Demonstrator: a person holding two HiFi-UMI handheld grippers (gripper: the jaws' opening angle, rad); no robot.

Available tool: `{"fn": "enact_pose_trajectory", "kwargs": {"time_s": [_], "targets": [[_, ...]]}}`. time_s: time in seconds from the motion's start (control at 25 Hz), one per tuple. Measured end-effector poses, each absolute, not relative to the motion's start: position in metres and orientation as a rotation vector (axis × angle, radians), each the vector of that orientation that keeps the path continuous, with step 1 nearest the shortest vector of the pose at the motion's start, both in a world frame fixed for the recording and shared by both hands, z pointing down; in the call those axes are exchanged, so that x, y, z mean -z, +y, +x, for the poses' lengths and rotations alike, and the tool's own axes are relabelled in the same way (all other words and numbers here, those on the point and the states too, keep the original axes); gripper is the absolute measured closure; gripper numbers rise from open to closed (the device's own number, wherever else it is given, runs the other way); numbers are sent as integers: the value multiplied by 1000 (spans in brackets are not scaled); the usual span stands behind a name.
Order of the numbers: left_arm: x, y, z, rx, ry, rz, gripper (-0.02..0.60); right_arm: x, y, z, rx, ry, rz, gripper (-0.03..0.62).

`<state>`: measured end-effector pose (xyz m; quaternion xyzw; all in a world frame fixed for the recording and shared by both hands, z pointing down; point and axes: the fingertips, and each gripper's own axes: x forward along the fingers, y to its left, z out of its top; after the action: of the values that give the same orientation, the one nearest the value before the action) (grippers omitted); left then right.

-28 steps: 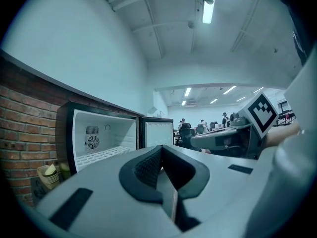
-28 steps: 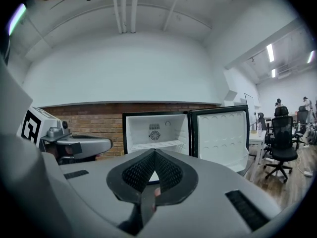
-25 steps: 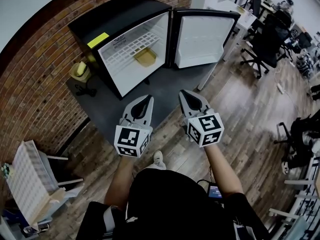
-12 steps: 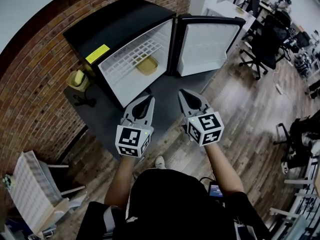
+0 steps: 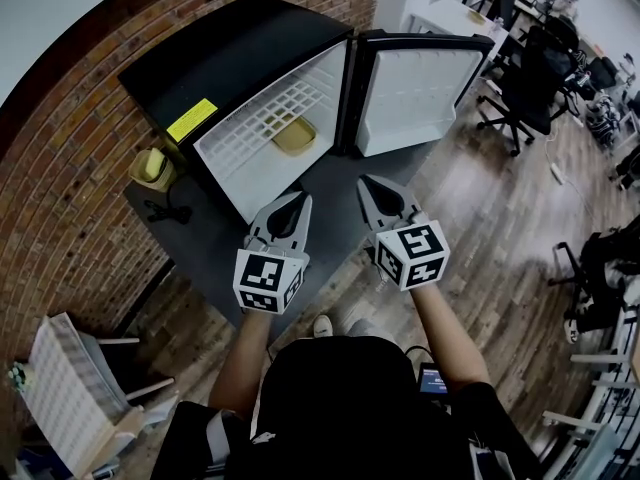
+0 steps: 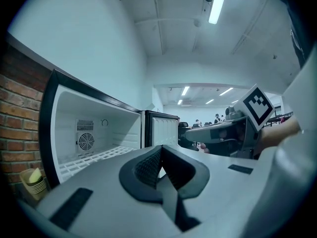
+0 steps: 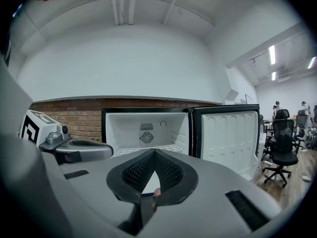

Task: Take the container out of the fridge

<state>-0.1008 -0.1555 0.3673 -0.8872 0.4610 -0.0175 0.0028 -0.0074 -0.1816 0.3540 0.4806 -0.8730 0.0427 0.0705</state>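
A small yellow container (image 5: 294, 135) sits on the white wire shelf inside the open black fridge (image 5: 240, 58), whose door (image 5: 412, 93) swings out to the right. Both grippers hang side by side in front of the fridge, well short of the shelf. My left gripper (image 5: 303, 200) is shut with nothing in it, and its tips (image 6: 159, 150) point at the fridge opening. My right gripper (image 5: 364, 183) is also shut and empty, with its tips (image 7: 154, 152) aimed at the shelf. In both gripper views my own jaws hide the container.
The fridge stands on a dark grey mat (image 5: 225, 243) against a brick wall (image 5: 60, 208). A yellow cup-like holder (image 5: 150, 168) sits left of the fridge. A white rack (image 5: 60, 388) stands at the lower left. Office chairs (image 5: 535, 78) and a white table (image 5: 445, 18) lie to the right.
The fridge has drifted a little lower and nearer in the head view as the person steps toward it. Both grippers stay shut and keep their places side by side.
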Motion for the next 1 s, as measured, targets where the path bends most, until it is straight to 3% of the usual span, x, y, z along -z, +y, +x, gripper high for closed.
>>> {"fn": "enact_pose_trajectory", "kwargs": {"time_s": [1.0], "targets": [[-413,-233,-87,177,1468,-2852,567,-390,-273,-2,-234,-2639,1375,554]]}}
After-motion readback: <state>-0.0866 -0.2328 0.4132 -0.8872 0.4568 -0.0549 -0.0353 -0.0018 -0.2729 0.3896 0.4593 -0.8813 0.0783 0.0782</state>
